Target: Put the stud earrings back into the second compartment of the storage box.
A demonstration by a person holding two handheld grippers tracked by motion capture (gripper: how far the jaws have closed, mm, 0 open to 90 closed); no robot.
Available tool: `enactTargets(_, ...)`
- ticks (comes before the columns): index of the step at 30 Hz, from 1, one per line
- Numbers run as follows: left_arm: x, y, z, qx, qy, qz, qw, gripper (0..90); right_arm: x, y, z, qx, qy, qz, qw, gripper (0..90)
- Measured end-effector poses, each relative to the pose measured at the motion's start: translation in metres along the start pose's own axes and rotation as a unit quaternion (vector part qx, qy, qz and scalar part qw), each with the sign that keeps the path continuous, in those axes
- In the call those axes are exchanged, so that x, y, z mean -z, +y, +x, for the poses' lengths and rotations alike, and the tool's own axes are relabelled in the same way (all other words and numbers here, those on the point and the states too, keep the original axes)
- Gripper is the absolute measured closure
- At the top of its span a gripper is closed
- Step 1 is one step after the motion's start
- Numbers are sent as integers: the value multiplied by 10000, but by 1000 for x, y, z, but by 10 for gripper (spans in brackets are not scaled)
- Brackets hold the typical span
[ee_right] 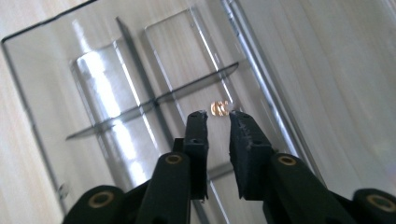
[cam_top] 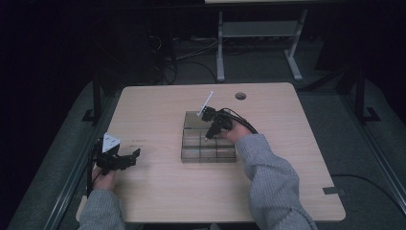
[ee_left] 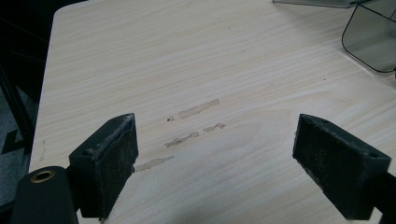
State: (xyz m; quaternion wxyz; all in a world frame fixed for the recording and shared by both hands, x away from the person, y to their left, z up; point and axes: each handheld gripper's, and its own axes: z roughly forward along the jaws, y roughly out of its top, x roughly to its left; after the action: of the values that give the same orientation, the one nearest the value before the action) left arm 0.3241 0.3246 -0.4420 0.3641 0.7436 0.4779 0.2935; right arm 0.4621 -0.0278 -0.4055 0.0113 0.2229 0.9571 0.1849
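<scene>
**A:** ok so what's the right gripper (cam_top: pixel 207 137) actually poking at? Looks like it's buried in that clear box.

**B:** yeah, it's over the clear plastic organizer (cam_top: pixel 191 120), which sits around the middle of the surface (cam_top: pixel 158 196). See-through walls, thin dividers splitting it into compartments, lots of glare off the plastic. In the right gripper view there's a tiny gold-coloured piece (ee_right: pixel 219 108) lying in one compartment, right by a divider crossing. Shiny, roundish, too small and blurry to say what it is.

**A:** fingers on it?

**B:** nope. They're nearly together with a narrow gap, and the gold bit sits just past the tips at 12 o'clock from them. Not pinched, nothing held.

**A:** and the left gripper (cam_top: pixel 125 160)?

**B:** way off at about 8 o'clock from the organizer, near the surface's left edge. Its fingers (ee_left: pixel 109 161) are spread wide apart, nothing between them, just bare wood with some tape residue marks (ee_left: pixel 194 128). Corner of the organizer peeks in at roughly 1 o'clock in that view.
</scene>
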Motion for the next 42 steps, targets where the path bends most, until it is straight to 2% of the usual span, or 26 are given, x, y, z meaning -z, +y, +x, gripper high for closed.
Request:
enactTargets(2, 0, 0, 0, -5, 4, 4, 10000, 138, 6, -4, 3, 46, -12, -51, 10000, 746)
enactTargets(5, 0, 0, 0, -26, 0, 8, 10000, 138, 17, -14, 6, -7, 126, -212, 9997, 716)
enactTargets(8, 0, 0, -1, -31, 3, 20, 10000, 138, 22, -24, 8, 35, 124, -212, 9997, 692)
enactTargets(13, 0, 0, -1, -27, -4, 6, 10000, 138, 31, -44, 12, -35, 139, -269, 9995, 670)
enactTargets(17, 0, 0, -2, -25, -2, 23, 10000, 138, 36, -58, 14, -64, 123, -355, 9993, 656)
enactTargets(20, 1, 0, -1, -37, 3, 32, 10000, 138, 39, -65, 15, -109, 160, -300, 9994, 636)
enactTargets(24, 1, 0, -1, -24, 3, 26, 10000, 138, 43, -75, 17, -111, 149, -355, 9992, 629)
enactTargets(29, 0, 0, -1, -25, 7, 17, 10000, 138, 47, -89, 20, -156, 44, -342, 9993, 604)
enactTargets(32, 0, 0, -1, -30, 2, 25, 10000, 138, 49, -100, 21, -230, 85, -441, 9987, 599)
enactTargets(42, 0, 0, -2, -23, 1, 43, 10000, 138, 51, -128, 23, -424, 69, -496, 9978, 586)
